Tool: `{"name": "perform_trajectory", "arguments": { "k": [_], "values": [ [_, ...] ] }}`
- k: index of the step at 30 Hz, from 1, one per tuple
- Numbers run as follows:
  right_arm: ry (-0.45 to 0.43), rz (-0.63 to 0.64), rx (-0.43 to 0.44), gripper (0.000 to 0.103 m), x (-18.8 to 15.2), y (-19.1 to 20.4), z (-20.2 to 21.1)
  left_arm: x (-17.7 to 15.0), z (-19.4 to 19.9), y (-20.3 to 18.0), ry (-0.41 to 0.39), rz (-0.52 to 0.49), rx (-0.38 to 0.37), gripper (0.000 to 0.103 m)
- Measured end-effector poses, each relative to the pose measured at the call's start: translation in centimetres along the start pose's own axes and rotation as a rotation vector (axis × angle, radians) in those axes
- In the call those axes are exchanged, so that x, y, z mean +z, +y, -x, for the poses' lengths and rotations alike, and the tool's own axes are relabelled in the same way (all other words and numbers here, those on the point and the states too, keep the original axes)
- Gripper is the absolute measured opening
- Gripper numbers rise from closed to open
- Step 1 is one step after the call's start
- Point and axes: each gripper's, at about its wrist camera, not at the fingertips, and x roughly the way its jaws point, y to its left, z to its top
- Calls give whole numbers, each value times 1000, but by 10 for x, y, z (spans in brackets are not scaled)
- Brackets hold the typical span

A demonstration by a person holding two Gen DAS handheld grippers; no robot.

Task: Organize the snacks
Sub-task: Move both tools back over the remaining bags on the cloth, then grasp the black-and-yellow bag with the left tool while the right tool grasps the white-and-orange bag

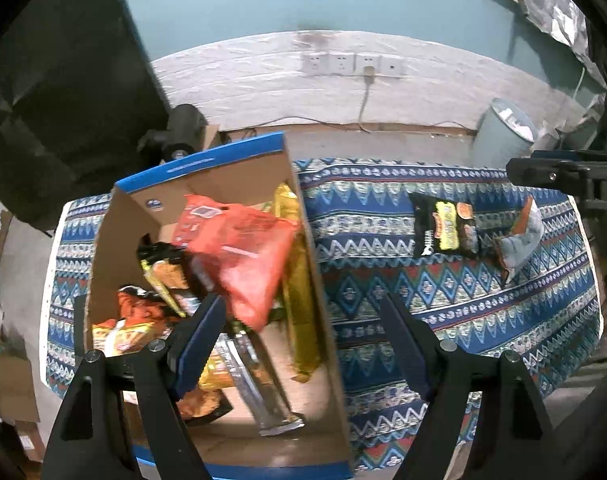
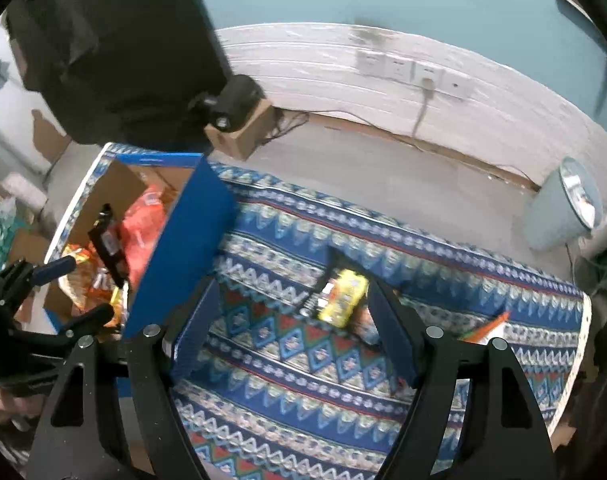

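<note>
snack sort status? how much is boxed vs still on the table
Done: several packets, including a red bag, already sit in the box. In hand: nothing; the left gripper hangs open at the box's right wall, the right gripper open over the cloth. Left: a black-and-yellow packet and a pale packet lie on the cloth.

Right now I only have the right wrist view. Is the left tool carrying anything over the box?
Observer: No. The left tool is open and empty above the cardboard box.
Operator: What lies just right of the black snack packet?
Observer: A pale blue packet, close beside the black snack packet on the patterned cloth.
Operator: Any room in the box?
Observer: Some bare floor shows near its front, next to a gold packet along the right wall.
</note>
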Motion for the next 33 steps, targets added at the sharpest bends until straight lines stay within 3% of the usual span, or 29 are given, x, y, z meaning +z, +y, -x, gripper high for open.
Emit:
{"name": "perform_trajectory", "arguments": {
  "k": [13, 24, 33],
  "values": [
    [20, -130, -64, 78, -34, -74, 8, 13, -17, -51, 51, -61, -50, 81],
    [57, -235, -111, 79, -63, -122, -2, 25, -47, -79, 143, -16, -125, 81],
    [104, -333, -146, 79, -80, -154, -24, 39, -72, -98, 160, -20, -115, 81]
  ]
}}
